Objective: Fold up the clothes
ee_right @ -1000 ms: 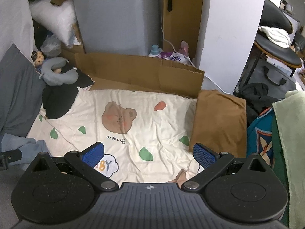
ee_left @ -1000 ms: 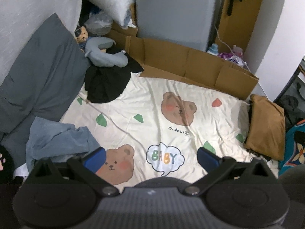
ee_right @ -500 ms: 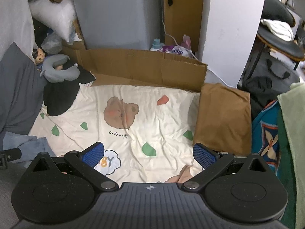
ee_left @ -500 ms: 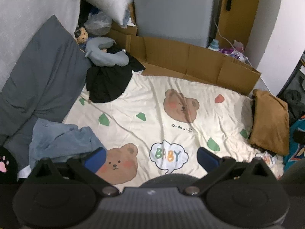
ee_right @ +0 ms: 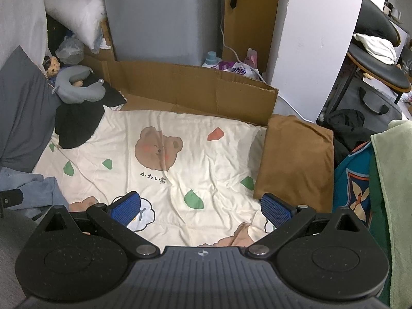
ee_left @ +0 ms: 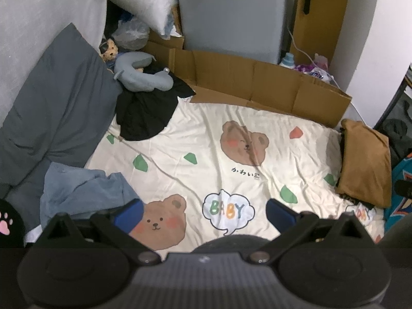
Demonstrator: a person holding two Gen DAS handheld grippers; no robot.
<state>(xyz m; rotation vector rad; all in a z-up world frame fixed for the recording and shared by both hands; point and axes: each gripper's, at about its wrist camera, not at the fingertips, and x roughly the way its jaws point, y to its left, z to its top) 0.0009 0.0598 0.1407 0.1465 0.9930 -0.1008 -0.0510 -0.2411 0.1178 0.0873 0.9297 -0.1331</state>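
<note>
A crumpled light-blue garment (ee_left: pixel 82 193) lies at the left edge of the cream bear-print sheet (ee_left: pixel 206 149), just beyond my left gripper's left finger; the right wrist view shows this garment (ee_right: pixel 38 190) at its left. A black garment (ee_left: pixel 146 113) is heaped at the far left of the sheet. A folded brown garment (ee_left: pixel 365 159) rests on the sheet's right edge, also seen as a brown fold (ee_right: pixel 296 159) in the right wrist view. My left gripper (ee_left: pixel 204 212) hangs open above the sheet, holding nothing. My right gripper (ee_right: pixel 200 207) is open too, above the sheet (ee_right: pixel 180 159).
A grey pillow (ee_left: pixel 51 108) leans on the left wall. A grey neck pillow (ee_left: pixel 144 77) and small doll sit on the black garment. Flattened cardboard (ee_left: pixel 257 82) borders the far side. A green towel (ee_right: pixel 394 206) and teal fabric lie right; a chair (ee_right: pixel 378 59) stands beyond.
Both grippers have drifted slightly, so the left view takes in more of the blue garment and the right view more of the brown one. Jaws stay open; nothing was picked up.
</note>
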